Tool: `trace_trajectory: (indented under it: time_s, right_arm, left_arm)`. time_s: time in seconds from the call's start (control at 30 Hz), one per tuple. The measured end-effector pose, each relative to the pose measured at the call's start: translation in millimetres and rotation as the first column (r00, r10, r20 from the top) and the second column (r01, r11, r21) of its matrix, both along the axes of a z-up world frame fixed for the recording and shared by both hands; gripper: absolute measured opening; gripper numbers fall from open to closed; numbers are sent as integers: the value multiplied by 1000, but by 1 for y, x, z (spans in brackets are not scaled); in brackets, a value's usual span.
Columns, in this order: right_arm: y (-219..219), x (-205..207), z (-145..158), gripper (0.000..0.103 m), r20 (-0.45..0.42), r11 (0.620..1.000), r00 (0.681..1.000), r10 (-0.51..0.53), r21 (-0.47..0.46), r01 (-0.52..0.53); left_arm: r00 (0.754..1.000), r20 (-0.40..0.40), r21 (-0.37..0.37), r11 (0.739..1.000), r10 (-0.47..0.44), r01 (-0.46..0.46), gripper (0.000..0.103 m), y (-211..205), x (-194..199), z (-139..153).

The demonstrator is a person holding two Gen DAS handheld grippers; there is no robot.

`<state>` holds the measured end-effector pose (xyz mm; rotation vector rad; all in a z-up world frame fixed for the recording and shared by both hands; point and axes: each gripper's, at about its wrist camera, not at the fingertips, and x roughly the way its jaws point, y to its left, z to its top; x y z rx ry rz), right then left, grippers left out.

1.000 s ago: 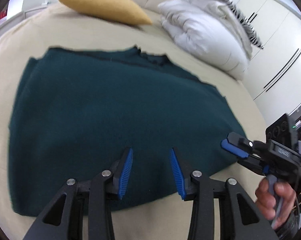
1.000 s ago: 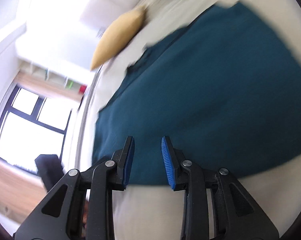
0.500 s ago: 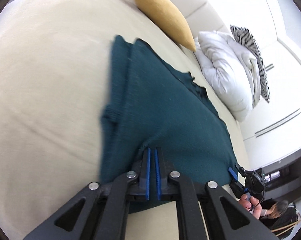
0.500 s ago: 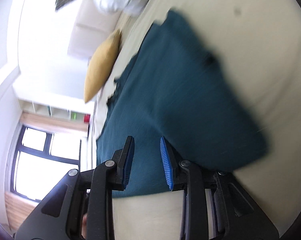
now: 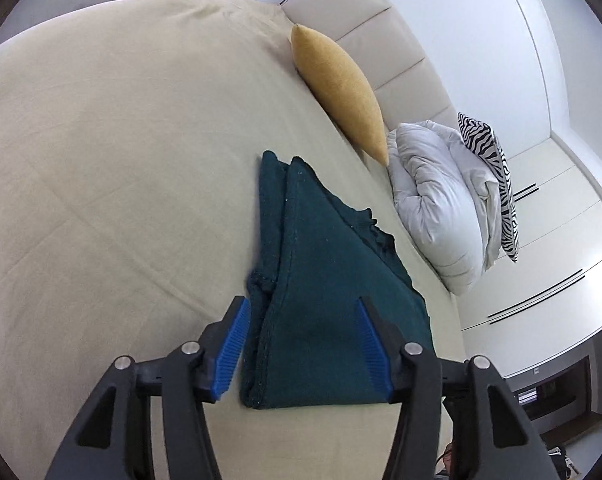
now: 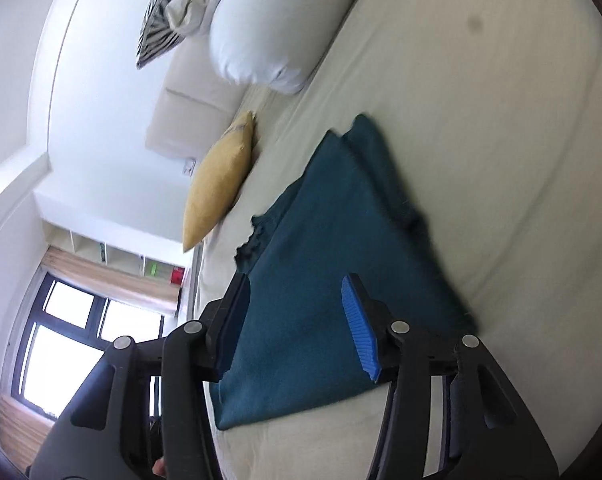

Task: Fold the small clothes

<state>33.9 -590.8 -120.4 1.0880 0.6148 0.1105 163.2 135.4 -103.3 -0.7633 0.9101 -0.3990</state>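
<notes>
My left gripper (image 5: 301, 344): jaws spread, just opened, clear of fabric.
My right gripper (image 6: 297, 320): likewise.
Garment (image 5: 325, 280): folded, flat on bed (image 5: 101, 160), beneath and ahead of both.

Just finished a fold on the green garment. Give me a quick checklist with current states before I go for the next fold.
1. Left gripper released, jaws just opening, pads off the cloth: ok.
2. Right gripper released, jaws just opening, nothing pinched: ok.
3. Green garment lying folded flat on the bed: ok.
4. Edges lined up: not ok, a lower layer sticks out along the left side.
5. Yellow cushion and white duvet apart from the garment: ok.
6. Underside bunching: cannot tell.
</notes>
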Motion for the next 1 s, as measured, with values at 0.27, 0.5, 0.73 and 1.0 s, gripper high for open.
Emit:
trace_trajectory:
  time_s: [0.27,0.5,0.73,1.0]
  right_arm:
    - [101,64,1,48,-27,961,961,275,-30,-275]
    - [137,91,-4,48,-33,932,932,362,-2,-362]
    - [163,106,-13,48,-37,910,909,414,47,-412]
    - [200,135,-8,48,-59,870,868,494,23,-493]
  left_arm:
    - [993,-120,-154,988,-7,-12,60,12,33,-45]
    - [988,-138,-207,978,-63,33,61,3,61,-51]
    - [980,-141,-187,976,-143,116,56,-11,70,-49]
    - [970,-170,-164,976,-172,144,25,-9,67,-58]
